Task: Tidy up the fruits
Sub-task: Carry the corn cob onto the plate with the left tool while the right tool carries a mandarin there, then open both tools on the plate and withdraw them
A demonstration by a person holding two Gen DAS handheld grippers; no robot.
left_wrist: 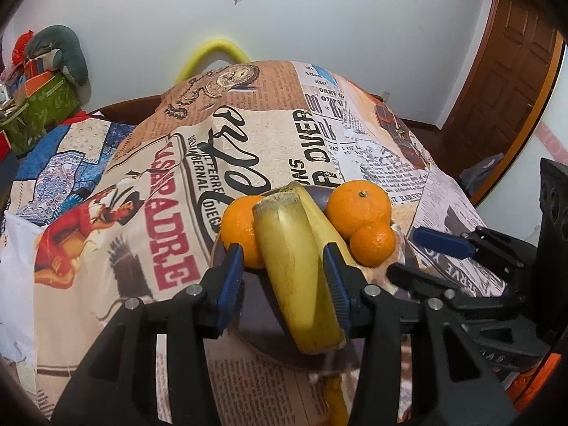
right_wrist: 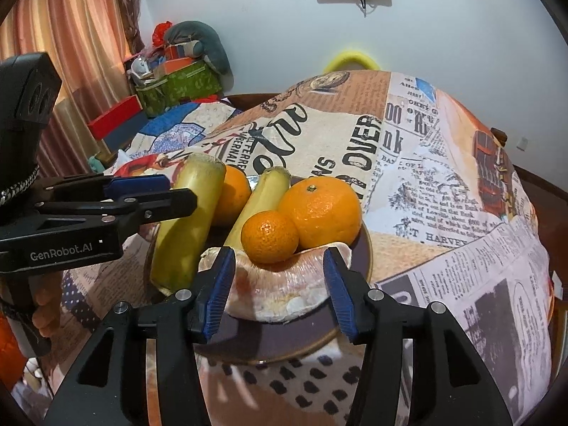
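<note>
Inspecting plate (right_wrist: 365, 259): we find left gripper (left_wrist: 284, 269) parted round banana (left_wrist: 294, 266), right gripper (right_wrist: 278, 277) parted round pomelo wedge (right_wrist: 280, 291). Both soft, bruisable; grip mid-body, lightly.

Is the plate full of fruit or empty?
Full: the plate holds two bananas, three oranges and a peeled fruit piece.

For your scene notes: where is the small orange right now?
In the right wrist view, the small orange sits mid-plate, against the big orange, behind the pomelo wedge.
</note>
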